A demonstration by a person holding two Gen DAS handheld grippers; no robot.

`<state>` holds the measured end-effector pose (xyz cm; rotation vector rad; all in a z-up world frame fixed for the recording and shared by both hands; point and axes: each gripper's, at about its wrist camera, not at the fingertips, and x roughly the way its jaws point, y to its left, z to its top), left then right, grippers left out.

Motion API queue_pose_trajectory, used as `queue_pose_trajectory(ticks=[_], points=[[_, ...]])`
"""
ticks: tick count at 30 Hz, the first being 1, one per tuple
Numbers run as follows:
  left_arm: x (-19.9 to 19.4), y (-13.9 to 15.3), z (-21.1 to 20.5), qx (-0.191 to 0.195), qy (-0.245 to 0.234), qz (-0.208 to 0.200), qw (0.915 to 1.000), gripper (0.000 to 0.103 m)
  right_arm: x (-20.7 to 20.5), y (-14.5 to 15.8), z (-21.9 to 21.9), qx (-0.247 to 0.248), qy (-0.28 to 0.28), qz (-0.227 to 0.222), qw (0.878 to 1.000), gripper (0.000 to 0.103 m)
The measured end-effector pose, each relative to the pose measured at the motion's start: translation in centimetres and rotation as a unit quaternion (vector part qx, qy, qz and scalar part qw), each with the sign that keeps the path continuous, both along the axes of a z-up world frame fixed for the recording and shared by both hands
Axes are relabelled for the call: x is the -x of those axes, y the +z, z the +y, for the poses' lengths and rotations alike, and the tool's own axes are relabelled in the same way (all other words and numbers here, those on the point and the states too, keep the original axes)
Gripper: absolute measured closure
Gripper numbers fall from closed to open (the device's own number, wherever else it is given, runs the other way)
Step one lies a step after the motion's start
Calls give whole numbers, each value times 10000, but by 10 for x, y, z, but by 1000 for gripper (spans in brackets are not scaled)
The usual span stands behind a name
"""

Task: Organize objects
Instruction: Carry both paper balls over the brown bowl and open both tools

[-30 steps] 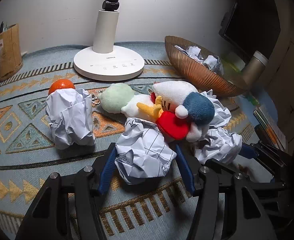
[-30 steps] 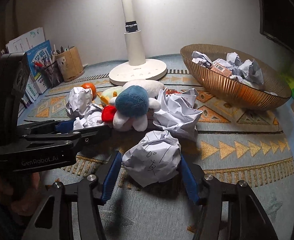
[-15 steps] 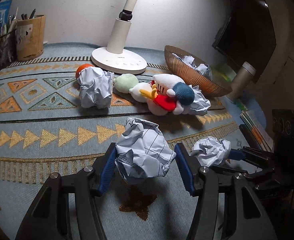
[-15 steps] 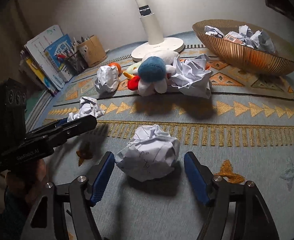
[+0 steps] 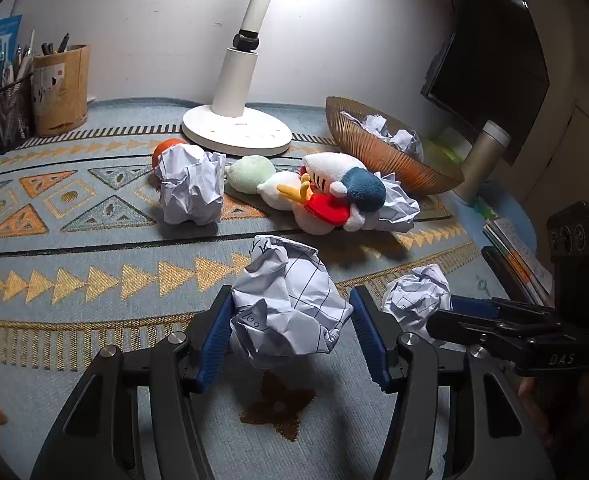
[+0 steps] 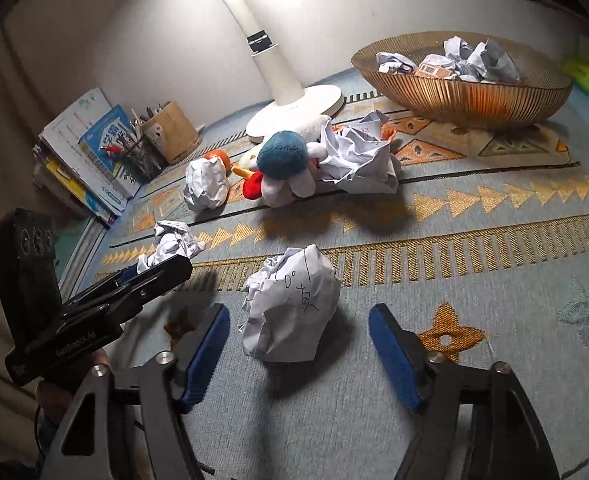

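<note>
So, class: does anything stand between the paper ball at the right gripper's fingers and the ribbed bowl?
Nothing visible. From the paper ball to the bowl lies bare mat; the crumpled sheet and plush toy sit just left of that line.

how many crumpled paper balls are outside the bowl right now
4: one between the left gripper fingers, one between the open right gripper fingers, one by the orange, one behind the plush toy. Others may be hidden.

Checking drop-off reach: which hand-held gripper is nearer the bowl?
Right. The right hand-held gripper faces the bowl; the left hand-held gripper, gripping a paper ball, is farther left of it.
</note>
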<state>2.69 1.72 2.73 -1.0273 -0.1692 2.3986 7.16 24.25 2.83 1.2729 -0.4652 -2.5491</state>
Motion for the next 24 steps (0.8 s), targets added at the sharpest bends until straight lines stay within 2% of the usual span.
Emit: queue_pose_trajectory(ticks=[1,4,5,9,12,15,17,19,21,24], points=[[0,0,0,-10,-6,8,10000,48,4,-3,-2,21,33,-62,10000,47],[-1,1,2,29,-21,28,10000,48,8,-7,-9,64,54,-73,9999,54],[-2,1,3,49,-20,48,10000,48,8,-5,-11,75,138,-69,9999,62],[-8,11,5,-5,-67,149,9999,48,0,10,-13,53,213,155,9996,62],[-7,39,13,-278,-334,226,9988,48,-8,39,0,-68,100,503,9987,62],[5,87,33,-272,-608,669,9955,48,-7,83,27,-288,-351,968,9943,62],[20,119,52,-172,-568,1028,9929,48,-2,113,51,-429,-771,1297,9876,62],[40,145,70,-191,-543,1219,9909,48,7,137,76,-570,-1231,1518,9791,62],[60,160,91,-236,-583,1385,9884,48,19,152,98,-569,-1631,1600,9719,62],[98,161,124,-347,-734,1159,9899,48,41,163,120,-591,-1987,1615,9649,62]])
